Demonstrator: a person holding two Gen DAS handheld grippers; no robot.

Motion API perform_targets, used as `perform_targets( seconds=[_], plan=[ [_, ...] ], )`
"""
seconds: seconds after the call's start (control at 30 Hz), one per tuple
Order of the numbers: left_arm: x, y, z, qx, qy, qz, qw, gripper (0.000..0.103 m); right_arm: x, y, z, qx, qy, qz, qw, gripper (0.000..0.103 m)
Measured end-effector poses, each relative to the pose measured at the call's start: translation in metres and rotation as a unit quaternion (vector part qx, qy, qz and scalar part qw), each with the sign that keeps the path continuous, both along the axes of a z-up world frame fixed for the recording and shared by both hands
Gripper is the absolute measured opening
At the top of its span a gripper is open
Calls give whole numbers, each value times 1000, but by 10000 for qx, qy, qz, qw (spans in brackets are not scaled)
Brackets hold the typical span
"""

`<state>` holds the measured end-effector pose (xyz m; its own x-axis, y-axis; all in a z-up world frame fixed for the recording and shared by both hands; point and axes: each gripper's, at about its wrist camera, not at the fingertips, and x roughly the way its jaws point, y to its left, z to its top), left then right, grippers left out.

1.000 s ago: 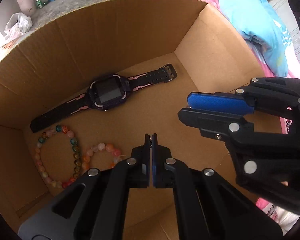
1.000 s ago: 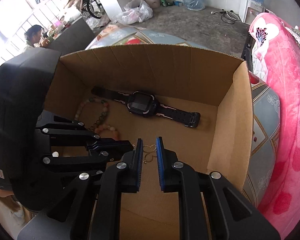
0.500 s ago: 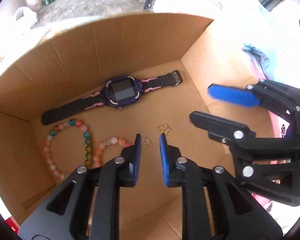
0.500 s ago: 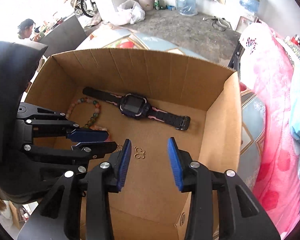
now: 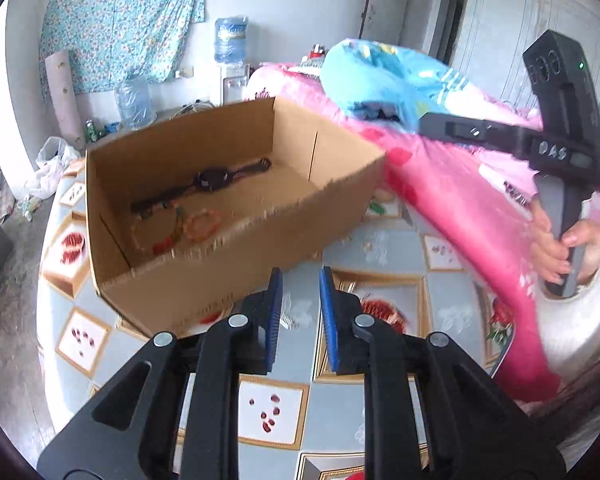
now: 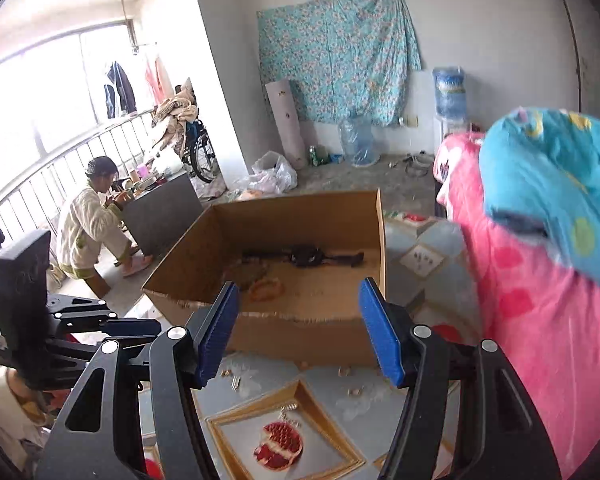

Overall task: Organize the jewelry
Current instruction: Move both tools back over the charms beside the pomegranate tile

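Note:
An open cardboard box point(image 5: 220, 268) point(image 6: 300, 332) stands on the patterned tablecloth point(image 5: 380, 256). Inside lie a black watch point(image 5: 212, 180) point(image 6: 306, 257) and bead bracelets point(image 5: 202, 224) point(image 6: 265, 289). My left gripper point(image 5: 299, 300) is open and empty, held back from the box's near wall, above a small comb-like clip point(image 5: 287, 322). My right gripper point(image 6: 298, 332) is wide open and empty in front of the box. Small gold pieces point(image 6: 236, 382) lie on the cloth near the box. The right gripper's body point(image 5: 560, 152) shows in the left wrist view, the left gripper's body point(image 6: 52, 320) in the right wrist view.
A pink blanket point(image 6: 540, 300) with a blue pillow point(image 6: 552, 176) lies right of the box. A person point(image 6: 92, 220) sits at a grey table beyond. Water bottles point(image 6: 356, 140) and bags stand on the floor by the far wall.
Both grippers have pulled up and back out of the box and opened wider. The small gold jewelry they hung over stays in the box.

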<state>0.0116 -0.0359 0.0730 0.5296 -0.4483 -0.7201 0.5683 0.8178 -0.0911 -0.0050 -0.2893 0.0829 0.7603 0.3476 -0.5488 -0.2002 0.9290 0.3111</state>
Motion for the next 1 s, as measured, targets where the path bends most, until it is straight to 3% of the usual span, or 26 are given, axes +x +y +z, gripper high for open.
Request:
perform_targets(
  seconds=[0.17, 0.3, 0.4, 0.5, 0.6, 0.63, 0.7, 0.9, 1.0],
  plan=[
    [-3, -2, -63, 632, -264, 63, 9976, 18, 1, -1, -62, 342, 812, 78, 9961, 61],
    [26, -3, -85, 609, -78, 3, 9981, 18, -2, 11, -94, 237, 1171, 185, 9927, 61],
    [38, 1, -85, 457, 28, 58, 9989, 19, -7, 25, -99, 151, 1212, 423, 9916, 61],
    [42, -4, -91, 720, -64, -121, 9973, 27, -12, 38, -100, 72, 1158, 621, 9913, 61],
    [42, -11, -95, 793, -12, -354, 9962, 28, -13, 46, -99, 0, 1187, 687, 9905, 61],
    [42, -12, -96, 824, -30, -416, 9957, 26, -12, 47, -99, -1, 1216, 692, 9902, 61],
    [43, -16, -95, 963, 11, -429, 9944, 7, -9, 49, -101, 50, 1286, 706, 9892, 61],
    [46, -18, -92, 1089, 137, -324, 9934, 6, 2, 58, -106, 41, 1455, 735, 9866, 61],
    [43, -7, -91, 930, 174, -194, 9953, 6, 8, 67, -107, -78, 1427, 886, 9858, 61]
  ],
)
